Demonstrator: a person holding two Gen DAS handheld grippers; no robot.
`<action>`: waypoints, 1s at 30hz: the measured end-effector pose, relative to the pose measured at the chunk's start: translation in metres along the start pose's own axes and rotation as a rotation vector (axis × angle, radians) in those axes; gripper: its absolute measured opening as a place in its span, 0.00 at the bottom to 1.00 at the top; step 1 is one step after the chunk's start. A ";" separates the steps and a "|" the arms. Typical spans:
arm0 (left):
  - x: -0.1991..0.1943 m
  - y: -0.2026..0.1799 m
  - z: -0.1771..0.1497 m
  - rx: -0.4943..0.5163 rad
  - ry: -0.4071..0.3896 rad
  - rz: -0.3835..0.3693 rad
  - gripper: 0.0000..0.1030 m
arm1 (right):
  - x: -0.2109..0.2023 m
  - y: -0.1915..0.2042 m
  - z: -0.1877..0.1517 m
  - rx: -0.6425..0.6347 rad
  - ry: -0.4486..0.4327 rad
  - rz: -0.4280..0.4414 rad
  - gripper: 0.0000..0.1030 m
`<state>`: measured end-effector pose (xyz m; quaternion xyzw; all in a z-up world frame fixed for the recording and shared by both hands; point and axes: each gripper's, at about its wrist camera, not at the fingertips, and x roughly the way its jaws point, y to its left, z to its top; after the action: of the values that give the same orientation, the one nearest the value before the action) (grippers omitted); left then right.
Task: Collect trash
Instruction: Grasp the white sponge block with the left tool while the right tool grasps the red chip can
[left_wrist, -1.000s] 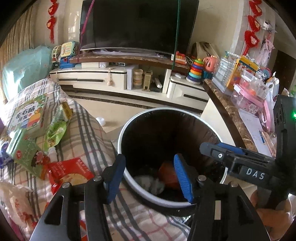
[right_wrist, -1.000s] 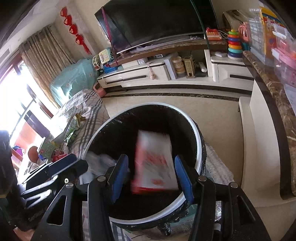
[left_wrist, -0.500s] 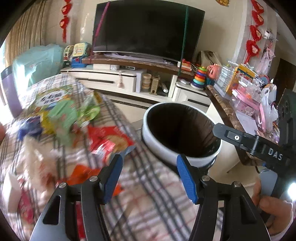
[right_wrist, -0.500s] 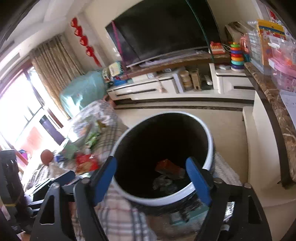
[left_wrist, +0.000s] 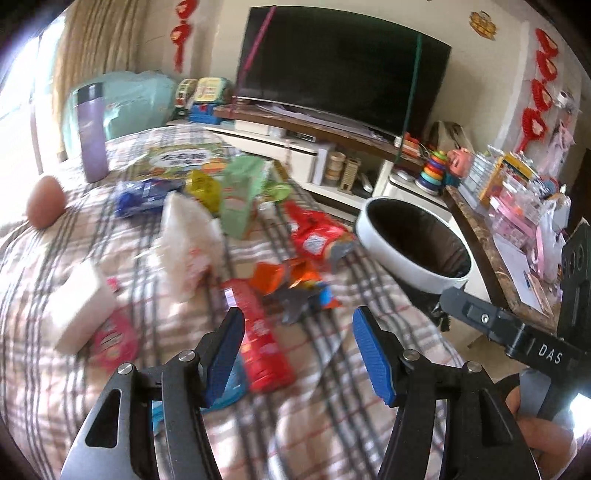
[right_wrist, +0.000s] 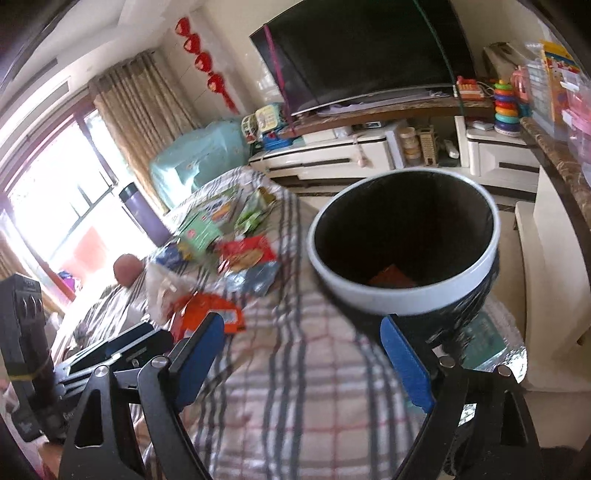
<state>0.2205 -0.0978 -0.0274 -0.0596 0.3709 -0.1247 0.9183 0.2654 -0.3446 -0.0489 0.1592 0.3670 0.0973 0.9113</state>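
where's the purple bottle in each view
Left wrist: purple bottle stands upper left, at the far end of the checked blanket.
Right wrist: purple bottle is left of centre, by the window.
Shared landmark: the white-rimmed bin.

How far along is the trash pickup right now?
Done: a red packet lies in the bin. In hand: nothing; left tongs and right tongs are open and empty, the right just opened. Left: many wrappers on the plaid cloth.
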 end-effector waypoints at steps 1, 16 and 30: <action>-0.004 0.004 -0.003 -0.006 0.000 0.008 0.59 | 0.001 0.004 -0.004 -0.001 0.005 0.003 0.86; -0.040 0.055 -0.026 -0.087 0.019 0.111 0.59 | 0.017 0.058 -0.044 -0.039 0.077 0.088 0.86; -0.043 0.115 -0.019 -0.021 0.053 0.186 0.64 | 0.051 0.114 -0.056 -0.142 0.143 0.122 0.79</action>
<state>0.1989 0.0243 -0.0355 -0.0311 0.4003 -0.0367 0.9151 0.2553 -0.2109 -0.0783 0.1087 0.4130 0.1897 0.8841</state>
